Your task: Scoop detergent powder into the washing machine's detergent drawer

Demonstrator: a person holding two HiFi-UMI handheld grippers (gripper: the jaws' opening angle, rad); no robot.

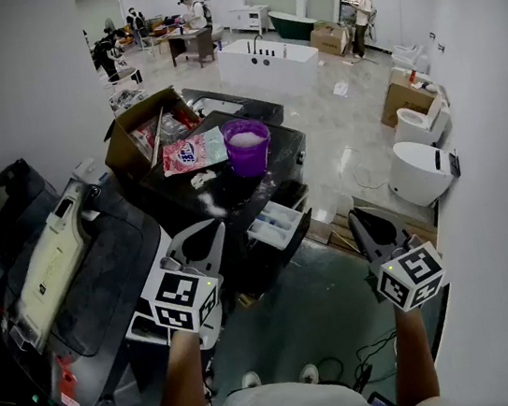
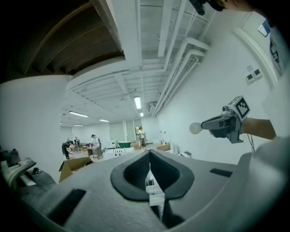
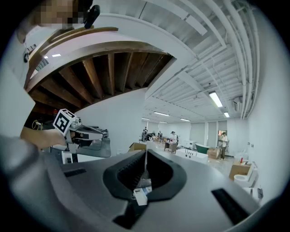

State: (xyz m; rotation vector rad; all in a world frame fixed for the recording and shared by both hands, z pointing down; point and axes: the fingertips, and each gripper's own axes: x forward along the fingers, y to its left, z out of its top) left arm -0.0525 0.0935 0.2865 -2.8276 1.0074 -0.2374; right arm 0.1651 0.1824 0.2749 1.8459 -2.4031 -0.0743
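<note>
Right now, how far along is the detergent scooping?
Done: the detergent drawer is pulled open, and a purple tub of white powder sits on the washing machine. In hand: nothing; the left tongs and right tongs are both shut, empty, and away from the tub. Left: all the scooping into the drawer.

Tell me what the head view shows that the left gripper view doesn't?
Only the head view: the purple tub of white powder and the pink detergent bag beside it. Only the left gripper view: the ceiling lights and the white pipes overhead. Both: the right claw, the cardboard box and people far across the room.
</note>
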